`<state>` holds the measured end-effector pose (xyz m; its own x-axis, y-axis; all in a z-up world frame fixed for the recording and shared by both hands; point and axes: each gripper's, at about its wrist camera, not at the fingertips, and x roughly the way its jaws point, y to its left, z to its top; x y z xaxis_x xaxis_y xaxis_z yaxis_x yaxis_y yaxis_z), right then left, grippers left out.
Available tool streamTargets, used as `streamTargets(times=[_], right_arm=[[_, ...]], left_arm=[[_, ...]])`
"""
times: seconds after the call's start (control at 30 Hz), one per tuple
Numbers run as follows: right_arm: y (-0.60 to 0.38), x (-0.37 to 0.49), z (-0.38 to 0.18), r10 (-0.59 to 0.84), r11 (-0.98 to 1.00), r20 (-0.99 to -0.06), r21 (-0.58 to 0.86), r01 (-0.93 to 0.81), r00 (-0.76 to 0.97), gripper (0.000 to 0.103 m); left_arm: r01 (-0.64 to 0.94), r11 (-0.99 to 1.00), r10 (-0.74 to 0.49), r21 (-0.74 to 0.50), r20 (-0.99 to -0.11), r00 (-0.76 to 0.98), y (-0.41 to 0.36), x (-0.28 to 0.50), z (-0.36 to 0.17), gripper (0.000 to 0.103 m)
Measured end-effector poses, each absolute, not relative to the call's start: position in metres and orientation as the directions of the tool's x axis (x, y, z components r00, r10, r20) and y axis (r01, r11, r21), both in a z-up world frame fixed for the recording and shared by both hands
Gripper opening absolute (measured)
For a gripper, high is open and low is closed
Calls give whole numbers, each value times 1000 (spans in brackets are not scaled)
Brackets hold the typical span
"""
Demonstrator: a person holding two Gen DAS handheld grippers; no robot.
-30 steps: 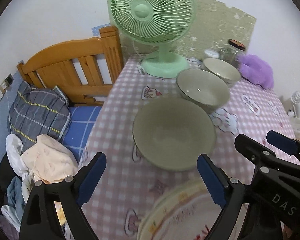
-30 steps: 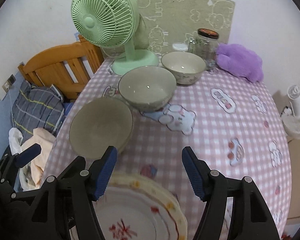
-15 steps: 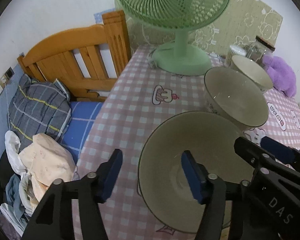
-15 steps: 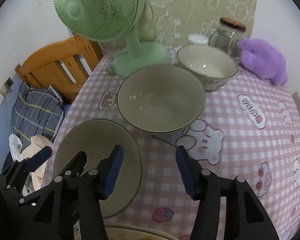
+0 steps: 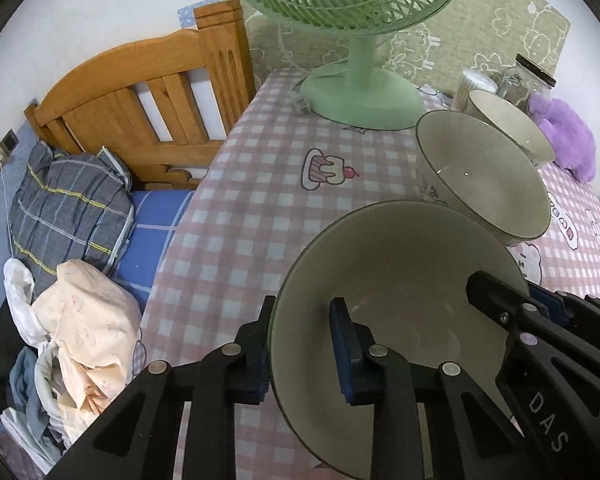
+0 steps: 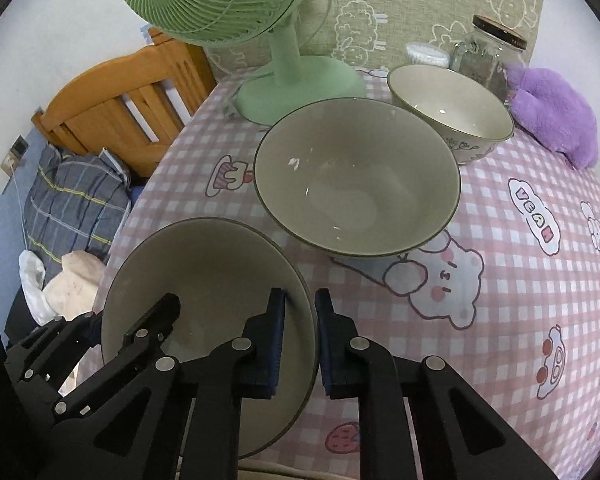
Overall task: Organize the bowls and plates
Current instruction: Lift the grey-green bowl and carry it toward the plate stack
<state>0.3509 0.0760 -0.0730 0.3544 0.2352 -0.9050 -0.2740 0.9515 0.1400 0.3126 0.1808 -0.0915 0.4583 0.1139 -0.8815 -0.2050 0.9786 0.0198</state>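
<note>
Bowls stand upright, mouths up, in a diagonal row on the checked tablecloth (image 6: 500,280). Nearest bowl (image 6: 212,280) has the left gripper (image 5: 300,344), jaws closing, on its left rim and the right gripper (image 6: 300,340) clamped on its right rim. Only the right view shows the middle bowl's (image 6: 356,176) base.

Quick count: three bowls, the near bowl (image 6: 204,280) at 7 o'clock, the middle bowl (image 6: 356,176) dead centre, the far bowl (image 6: 452,116) at 1 o'clock. One green fan (image 6: 236,0), one glass jar (image 6: 488,56), one purple plush (image 6: 556,120), two grippers.
</note>
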Motion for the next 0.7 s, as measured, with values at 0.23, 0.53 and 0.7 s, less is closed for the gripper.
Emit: streamTargets(times=[0.23,0.53,0.7], right_arm=[[70,338,-54,214,960,-898,122,-251,385,18],[46,306,-5,182,977,-861,103,-187,476,18],[22,283,12,155,985,-848,96,-140,508,18]], left_arm=[[-174,985,102,18,-864,493,175,301,-68,24],[-102,995,58,0,-821,568,152,274,-28,24],[-54,999,28,-4,-811,584,127,257,-15,24]])
